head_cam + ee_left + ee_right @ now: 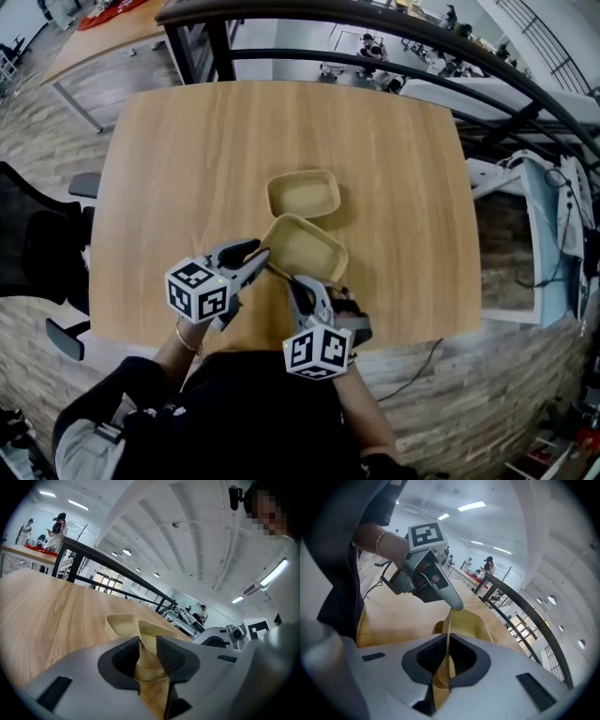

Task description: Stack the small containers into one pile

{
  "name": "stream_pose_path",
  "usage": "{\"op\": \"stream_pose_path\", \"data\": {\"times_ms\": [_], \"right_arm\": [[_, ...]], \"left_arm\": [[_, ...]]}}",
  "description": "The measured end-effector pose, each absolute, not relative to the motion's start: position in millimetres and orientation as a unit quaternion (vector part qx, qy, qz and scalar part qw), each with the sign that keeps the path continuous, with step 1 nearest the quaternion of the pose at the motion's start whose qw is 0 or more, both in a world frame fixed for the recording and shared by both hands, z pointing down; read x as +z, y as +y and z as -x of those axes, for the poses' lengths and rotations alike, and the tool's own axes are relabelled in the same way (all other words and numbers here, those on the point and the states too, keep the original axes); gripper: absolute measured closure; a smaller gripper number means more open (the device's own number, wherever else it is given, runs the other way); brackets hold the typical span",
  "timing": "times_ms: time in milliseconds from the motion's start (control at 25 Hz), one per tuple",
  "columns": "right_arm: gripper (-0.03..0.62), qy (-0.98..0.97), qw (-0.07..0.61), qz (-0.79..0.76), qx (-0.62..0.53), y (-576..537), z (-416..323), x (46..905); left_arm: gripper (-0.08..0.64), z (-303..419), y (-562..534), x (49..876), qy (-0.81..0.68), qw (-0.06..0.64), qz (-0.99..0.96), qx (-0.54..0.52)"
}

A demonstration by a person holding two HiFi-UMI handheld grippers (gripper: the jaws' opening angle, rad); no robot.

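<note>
Two shallow tan containers are on the wooden table (178,169). The far container (303,194) lies flat. The near container (307,246) is tilted, and my right gripper (298,284) is shut on its thin near rim; in the right gripper view the rim (466,623) runs straight between the pads of that gripper (446,656). My left gripper (264,257) is at this container's left corner. In the left gripper view the corner (152,634) sits between the parted jaws of the left gripper (147,651), and the far container (119,623) is just beyond. The left gripper's fingertip (456,603) rests at the rim.
A black railing (375,37) runs behind the table's far edge. A black office chair (37,253) stands at the left and a white desk (534,234) at the right. The table's near edge is just below the grippers. People stand far off in the room.
</note>
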State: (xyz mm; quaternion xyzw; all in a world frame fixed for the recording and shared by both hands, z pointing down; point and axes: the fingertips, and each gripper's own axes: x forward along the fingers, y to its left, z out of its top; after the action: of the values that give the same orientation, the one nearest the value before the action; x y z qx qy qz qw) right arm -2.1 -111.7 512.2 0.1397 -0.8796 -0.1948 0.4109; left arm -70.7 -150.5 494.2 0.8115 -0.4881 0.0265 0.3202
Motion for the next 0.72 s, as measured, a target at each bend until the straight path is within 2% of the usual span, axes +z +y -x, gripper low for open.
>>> {"op": "stream_pose_path", "data": {"times_ms": [720], "right_arm": [[0.560, -0.873, 0.428, -0.127, -0.198, -108, -3, 541]], "left_arm": [[0.462, 70, -152, 528, -0.495, 0.322, -0.804, 0.074]]}}
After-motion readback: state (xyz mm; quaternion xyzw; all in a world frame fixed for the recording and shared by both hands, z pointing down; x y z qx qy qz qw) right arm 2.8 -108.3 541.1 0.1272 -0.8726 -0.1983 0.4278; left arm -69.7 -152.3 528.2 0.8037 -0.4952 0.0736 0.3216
